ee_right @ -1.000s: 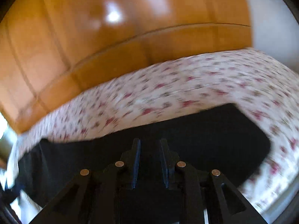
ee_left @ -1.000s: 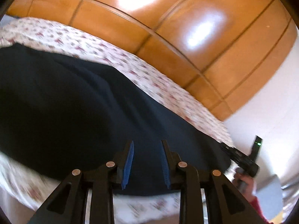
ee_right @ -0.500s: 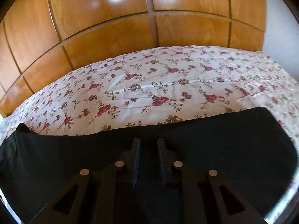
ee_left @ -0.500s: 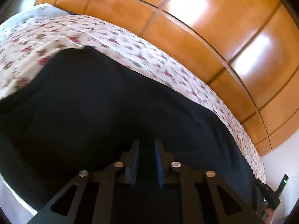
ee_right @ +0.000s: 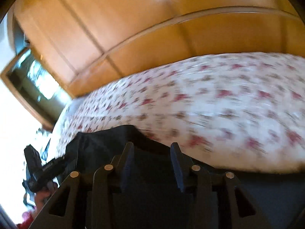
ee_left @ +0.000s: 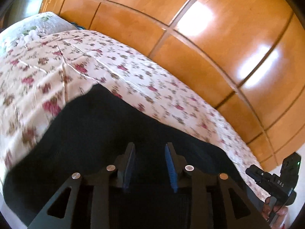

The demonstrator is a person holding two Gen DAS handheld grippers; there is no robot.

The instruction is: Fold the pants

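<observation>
Black pants (ee_left: 95,129) lie flat on a floral bedspread (ee_left: 57,61). My left gripper (ee_left: 149,147) hovers over them, its blue pads apart and the jaws opening, with only flat fabric showing in the gap below. The right gripper (ee_right: 152,145) is over one end of the pants (ee_right: 106,139), close to their far edge. Its jaws are opening too and no cloth is pinched between them. Each view shows the other gripper held in a hand: the right one (ee_left: 274,181) at lower right, the left one (ee_right: 43,169) at lower left.
A glossy wooden wardrobe (ee_left: 209,38) runs along the far side of the bed. A pale pillow (ee_left: 28,24) lies at the bed's upper left. The bedspread (ee_right: 209,99) extends bare beyond the pants. A bright framed opening (ee_right: 32,76) is at the left.
Both views have swung sideways along the pants. Each gripper's pads stand wider apart than half a second ago. The right view now shows the pants' end and the other gripper at left.
</observation>
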